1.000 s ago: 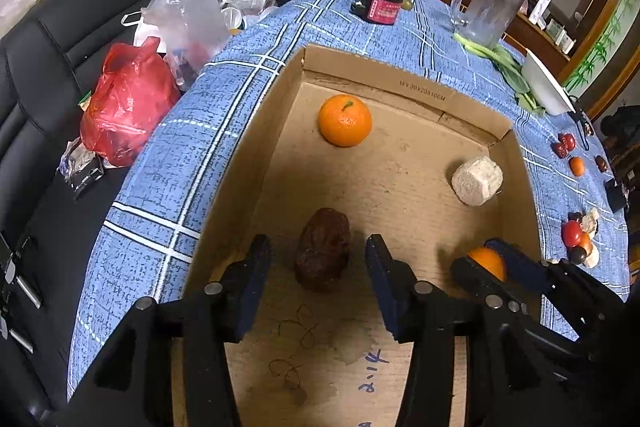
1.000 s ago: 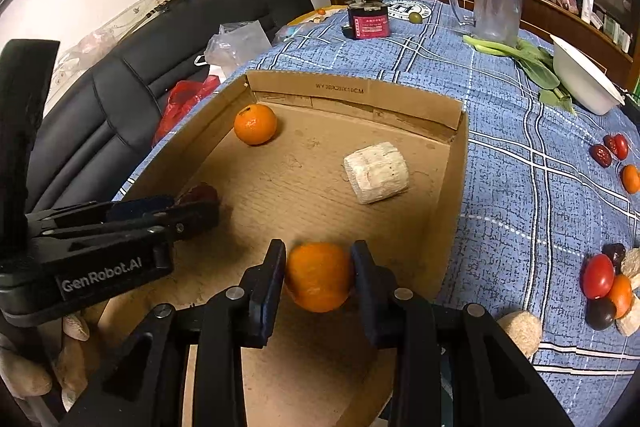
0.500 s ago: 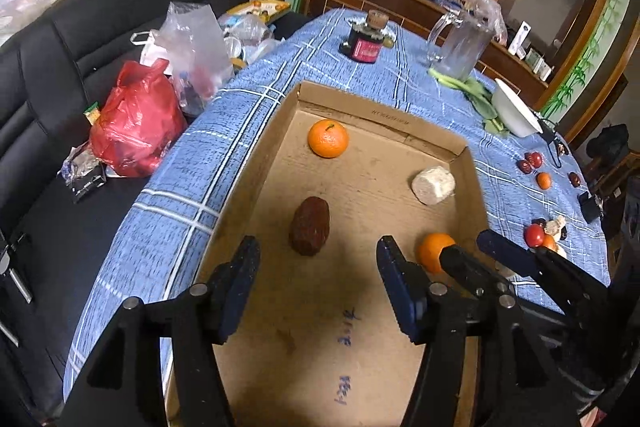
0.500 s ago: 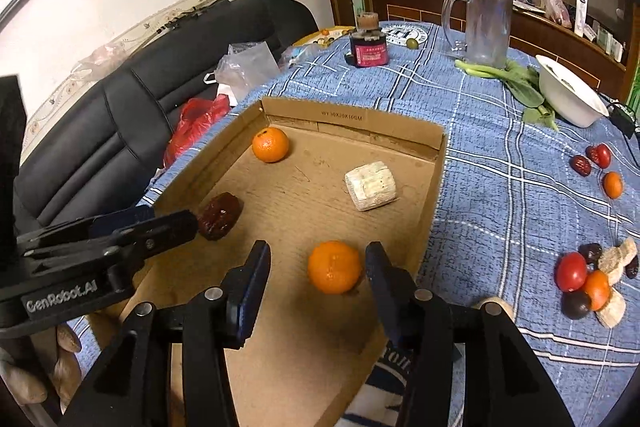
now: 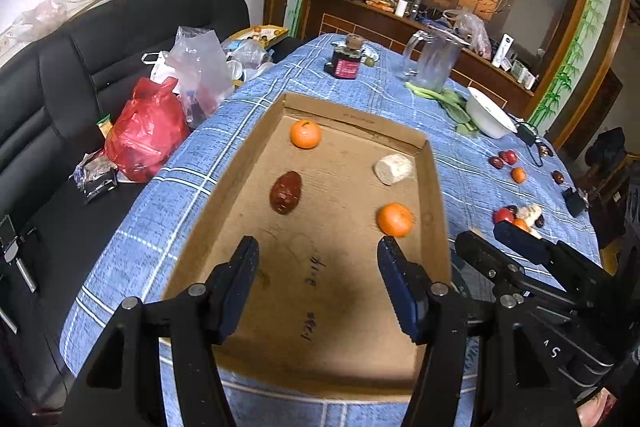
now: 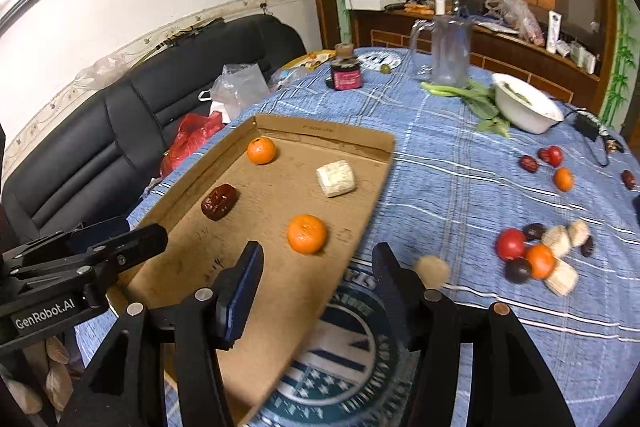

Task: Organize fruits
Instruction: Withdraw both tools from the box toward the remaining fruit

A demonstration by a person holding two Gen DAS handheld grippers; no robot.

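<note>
1. Both grippers have let go and drawn back since a second ago: the left gripper (image 5: 316, 283), which then straddled the dried red date (image 5: 286, 191), now hangs over bare cardboard with nothing between its parted fingers, and the date lies alone on the floor of the cardboard tray (image 5: 434, 187).
2. Likewise the right gripper (image 6: 316, 281) has released the near tangerine (image 6: 307, 233); its jaws are opening, empty, and the fruit sits just ahead of them inside the tray.
3. Also in the tray: a second tangerine (image 5: 306, 133) near the far wall and a pale, rough block (image 5: 393, 169), possibly a puffed-rice cake, though the view is too coarse to be sure.
4. Waiting on the blue checked tablecloth (image 6: 460, 187) to the right is a loose cluster of fruit (image 6: 538, 259), with a few more pieces (image 6: 550, 163) farther off.
5. Handling, as a judgement: the tangerines look light and round with yielding skin, so they may roll; grip across the widest part, gently.
6. The date seems small, wrinkled and firm; pinch it across its short axis.
7. The red tomato (image 6: 511, 244) would bruise or split under a hard squeeze.
</note>
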